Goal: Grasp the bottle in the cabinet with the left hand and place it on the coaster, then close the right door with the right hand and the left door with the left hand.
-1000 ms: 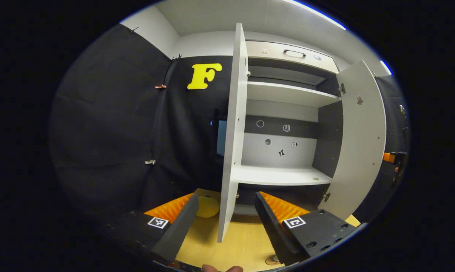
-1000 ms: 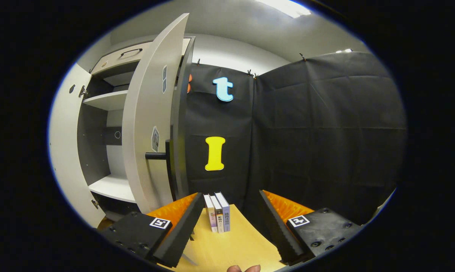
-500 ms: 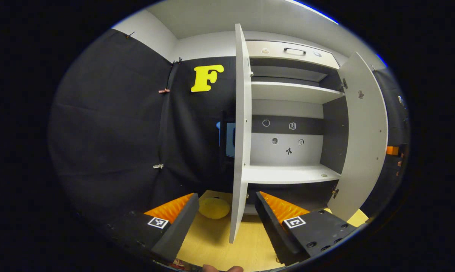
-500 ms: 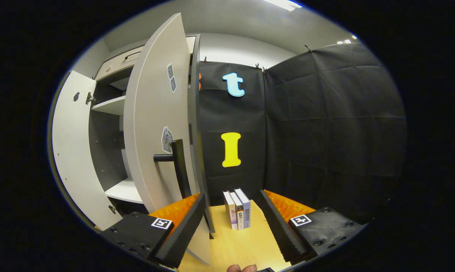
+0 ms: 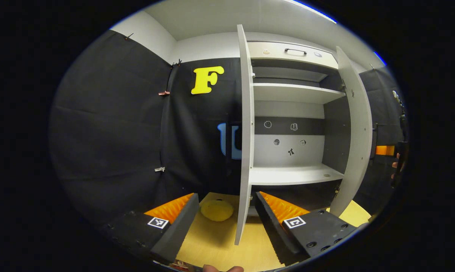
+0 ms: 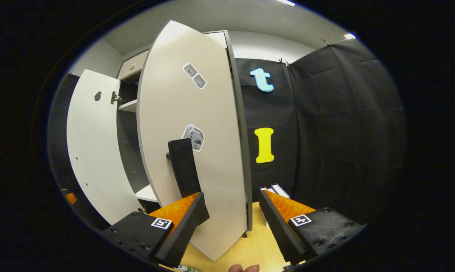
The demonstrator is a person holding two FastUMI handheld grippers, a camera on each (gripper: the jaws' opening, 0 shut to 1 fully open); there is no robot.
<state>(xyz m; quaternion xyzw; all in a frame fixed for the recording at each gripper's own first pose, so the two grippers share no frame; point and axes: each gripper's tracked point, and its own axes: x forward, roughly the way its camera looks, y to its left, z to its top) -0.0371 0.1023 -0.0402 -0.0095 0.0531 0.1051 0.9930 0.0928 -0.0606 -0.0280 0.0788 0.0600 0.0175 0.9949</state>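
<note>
In the left gripper view the white cabinet (image 5: 291,175) stands with bare shelves. Its left door (image 5: 245,132) is edge-on, straight ahead of my open left gripper (image 5: 226,196), whose fingers hold nothing. The right door (image 5: 355,132) is swung partway in. In the right gripper view that right door (image 6: 197,113) is close in front, with its black handle (image 6: 182,166) just above my left fingertip (image 6: 199,204). My right gripper (image 6: 232,198) is open and the door's lower part lies between its fingers. A green and white scrap (image 6: 185,268) at the bottom edge is too cut off to identify.
A yellow round pad (image 5: 216,210) lies on the wooden table (image 5: 216,245) left of the left door. Several books (image 6: 277,189) stand behind my right finger by the black wall. The other gripper (image 5: 386,150) and a hand (image 5: 395,164) are beyond the right door.
The right door has swung toward the cabinet, and my right gripper has come close to its front by the handle. The left gripper has shifted slightly; the left door stays open.
</note>
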